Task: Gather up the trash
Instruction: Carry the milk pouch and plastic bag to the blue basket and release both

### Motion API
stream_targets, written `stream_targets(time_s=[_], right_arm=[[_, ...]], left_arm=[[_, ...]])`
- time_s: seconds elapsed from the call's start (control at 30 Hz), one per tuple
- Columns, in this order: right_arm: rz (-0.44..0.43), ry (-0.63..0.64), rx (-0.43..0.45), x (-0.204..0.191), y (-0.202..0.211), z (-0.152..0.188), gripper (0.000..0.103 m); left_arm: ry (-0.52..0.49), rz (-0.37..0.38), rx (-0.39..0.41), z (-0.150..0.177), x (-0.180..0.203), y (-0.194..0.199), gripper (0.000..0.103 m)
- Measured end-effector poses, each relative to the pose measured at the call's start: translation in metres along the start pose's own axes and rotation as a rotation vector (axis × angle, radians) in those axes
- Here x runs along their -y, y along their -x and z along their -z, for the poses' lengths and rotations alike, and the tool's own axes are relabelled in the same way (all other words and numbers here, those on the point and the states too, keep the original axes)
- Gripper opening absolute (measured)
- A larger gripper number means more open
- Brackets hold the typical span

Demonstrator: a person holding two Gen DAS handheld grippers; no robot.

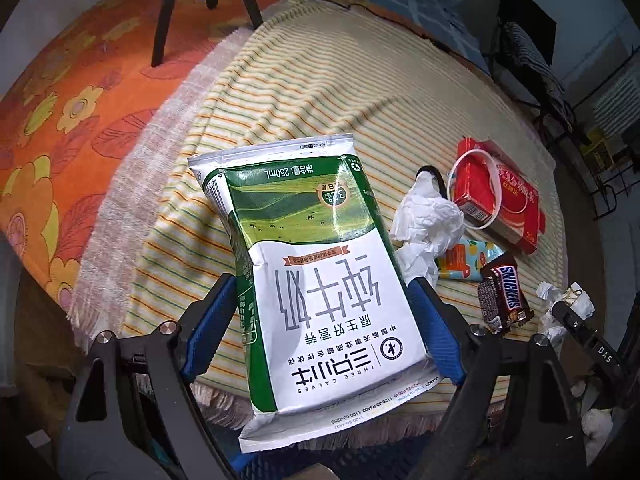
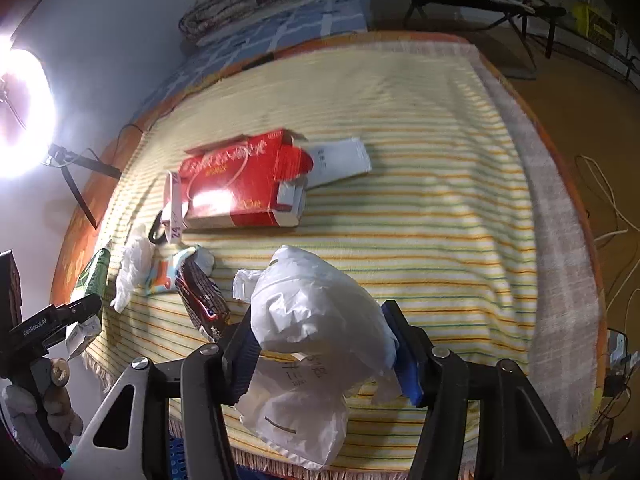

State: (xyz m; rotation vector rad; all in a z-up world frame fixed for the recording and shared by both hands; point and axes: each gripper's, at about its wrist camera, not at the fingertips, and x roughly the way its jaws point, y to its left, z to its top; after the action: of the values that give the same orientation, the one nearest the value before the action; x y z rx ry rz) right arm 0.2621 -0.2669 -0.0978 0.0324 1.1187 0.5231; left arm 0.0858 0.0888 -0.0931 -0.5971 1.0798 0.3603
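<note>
Left hand-held gripper [image 1: 320, 320] pinches the milk pouch [image 1: 316, 276], right hand-held gripper [image 2: 320, 344] clamps a crumpled white bag [image 2: 316, 320], both lifted, presumably for binning.

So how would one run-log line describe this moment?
left gripper: holds milk pouch | right gripper: holds white bag | Snickers wrapper: on blanket

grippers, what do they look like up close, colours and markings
Both the left gripper and the right gripper have black angular linkage arms with silver round pivot bolts and blue ribbed pads on the fingers. Seen from the other camera, one body reads "GenRobot.AI", the other "DAS".
</note>
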Motion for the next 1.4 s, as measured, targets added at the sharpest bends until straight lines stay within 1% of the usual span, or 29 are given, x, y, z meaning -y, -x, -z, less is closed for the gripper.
stream_targets(time_s=[0.13, 0.33, 0.5, 0.53, 0.7, 0.8, 1.03, 1.23, 1.4], right_arm=[[-0.034, 0.003, 0.031, -0.001, 0.018, -0.001, 0.060], [-0.075, 0.036, 0.083, -0.017, 0.048, 0.009, 0.060], [-0.117, 0.048, 0.101, -0.028, 0.069, 0.029, 0.060], [-0.120, 0.057, 0.105, -0.031, 0.074, 0.035, 0.060], [-0.121, 0.117, 0.129, -0.047, 0.088, 0.063, 0.060], [-0.132, 0.140, 0.125, -0.055, 0.091, 0.081, 0.060], [-0.141, 0.196, 0.093, -0.073, 0.085, 0.127, 0.060], [-0.140, 0.230, 0.042, -0.082, 0.068, 0.159, 0.060], [-0.134, 0.251, 0.001, -0.087, 0.054, 0.179, 0.060]], left_arm=[[-0.033, 0.033, 0.017, 0.003, 0.002, 0.017, 0.088], [-0.115, 0.074, 0.030, 0.023, 0.014, 0.039, 0.088], [-0.193, 0.107, 0.041, 0.047, 0.025, 0.058, 0.088], [-0.203, 0.113, 0.042, 0.051, 0.032, 0.055, 0.088], [-0.284, 0.135, 0.047, 0.083, 0.040, 0.070, 0.088], [-0.323, 0.146, 0.029, 0.107, 0.043, 0.072, 0.088], [-0.393, 0.146, -0.063, 0.160, 0.041, 0.056, 0.088], [-0.420, 0.133, -0.119, 0.189, 0.033, 0.041, 0.088], [-0.446, 0.118, -0.158, 0.208, 0.028, 0.029, 0.088]])
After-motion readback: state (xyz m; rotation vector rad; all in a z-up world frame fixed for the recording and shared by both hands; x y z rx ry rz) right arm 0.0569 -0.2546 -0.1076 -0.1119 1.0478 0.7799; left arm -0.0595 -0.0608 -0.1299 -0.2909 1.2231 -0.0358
